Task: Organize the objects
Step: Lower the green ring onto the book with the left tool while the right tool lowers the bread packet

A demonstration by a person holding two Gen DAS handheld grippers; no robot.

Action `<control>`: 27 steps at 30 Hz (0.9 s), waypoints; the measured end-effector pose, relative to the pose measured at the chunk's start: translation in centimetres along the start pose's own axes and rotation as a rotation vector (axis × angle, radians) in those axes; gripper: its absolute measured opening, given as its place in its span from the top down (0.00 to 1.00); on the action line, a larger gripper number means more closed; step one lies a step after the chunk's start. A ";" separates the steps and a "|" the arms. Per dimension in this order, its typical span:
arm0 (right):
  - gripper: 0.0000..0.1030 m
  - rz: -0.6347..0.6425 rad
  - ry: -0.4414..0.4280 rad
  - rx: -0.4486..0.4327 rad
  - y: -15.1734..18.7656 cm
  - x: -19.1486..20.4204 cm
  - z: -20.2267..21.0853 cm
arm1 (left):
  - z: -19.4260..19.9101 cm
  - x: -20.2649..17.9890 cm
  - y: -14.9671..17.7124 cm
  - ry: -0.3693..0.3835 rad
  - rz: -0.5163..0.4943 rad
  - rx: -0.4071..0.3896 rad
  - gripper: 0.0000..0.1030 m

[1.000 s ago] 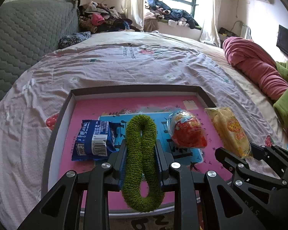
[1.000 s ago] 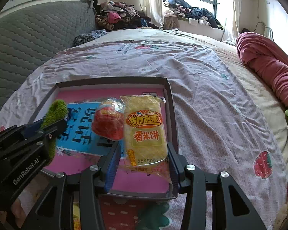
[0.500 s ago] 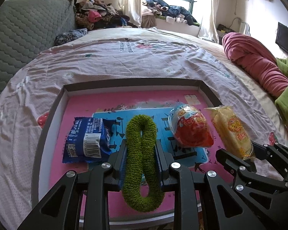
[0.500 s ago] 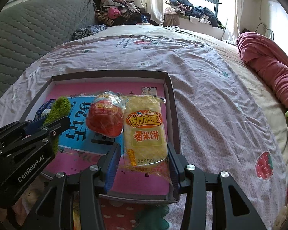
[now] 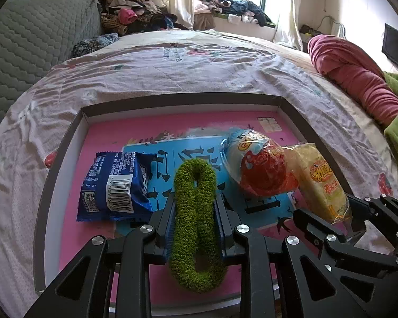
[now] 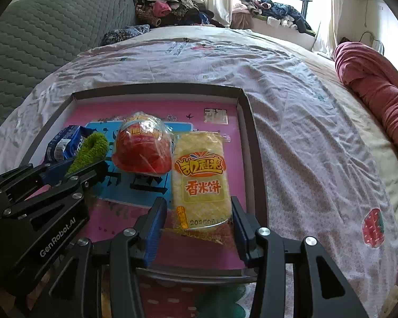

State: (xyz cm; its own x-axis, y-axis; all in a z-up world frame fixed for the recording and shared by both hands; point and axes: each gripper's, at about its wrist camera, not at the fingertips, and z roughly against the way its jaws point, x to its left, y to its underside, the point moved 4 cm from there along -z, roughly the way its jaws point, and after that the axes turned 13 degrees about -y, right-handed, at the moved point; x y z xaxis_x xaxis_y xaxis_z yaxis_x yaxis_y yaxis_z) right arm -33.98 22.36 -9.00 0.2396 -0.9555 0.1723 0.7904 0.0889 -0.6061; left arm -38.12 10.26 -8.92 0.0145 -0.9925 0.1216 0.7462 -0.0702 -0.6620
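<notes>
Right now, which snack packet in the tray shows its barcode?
The blue packet, leftmost in the tray; the red and yellow ones show their printed fronts.

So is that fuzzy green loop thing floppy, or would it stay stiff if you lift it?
Probably floppy. The left gripper squeezes the green fuzzy loop flat into a long narrow shape, so it looks soft. It is likely light too, being all fluffy pile with a hole. The fuzz should grip the pads well, so slipping seems unlikely.

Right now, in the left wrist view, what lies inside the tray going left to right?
Blue snack packet → green fuzzy loop, clamped in the left gripper → red-and-blue snack bag → yellow rice cracker packet, held by the right gripper.
</notes>
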 end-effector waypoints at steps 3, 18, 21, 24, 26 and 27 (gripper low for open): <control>0.54 -0.002 -0.012 0.018 0.1 0.0 -0.5 | -0.3 0.1 0.1 -0.001 0.003 0.007 0.74; 0.52 0.006 -0.018 0.020 0.3 0.1 -0.8 | -0.9 0.4 0.2 -0.018 0.008 0.006 0.66; 0.52 0.005 -0.018 0.020 0.3 0.1 -0.9 | -0.9 0.4 0.2 -0.019 0.010 0.006 0.64; 0.52 0.006 -0.019 0.020 0.3 0.1 -0.9 | -0.9 0.5 0.2 -0.025 0.012 0.010 0.59; 0.52 0.007 -0.019 0.021 0.3 0.1 -0.9 | -0.9 0.7 0.2 -0.034 0.011 0.014 0.49; 0.52 0.009 -0.019 0.021 0.3 0.1 -0.9 | -1.0 0.8 0.3 -0.038 0.012 0.018 0.48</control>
State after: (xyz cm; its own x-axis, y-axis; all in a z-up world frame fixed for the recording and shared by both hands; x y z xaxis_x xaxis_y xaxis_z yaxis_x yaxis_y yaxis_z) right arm -34.22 22.04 -9.84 0.2567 -0.9492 0.1818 0.7999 0.1031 -0.5912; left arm -38.56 9.35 -9.73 0.0489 -0.9887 0.1417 0.7573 -0.0558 -0.6506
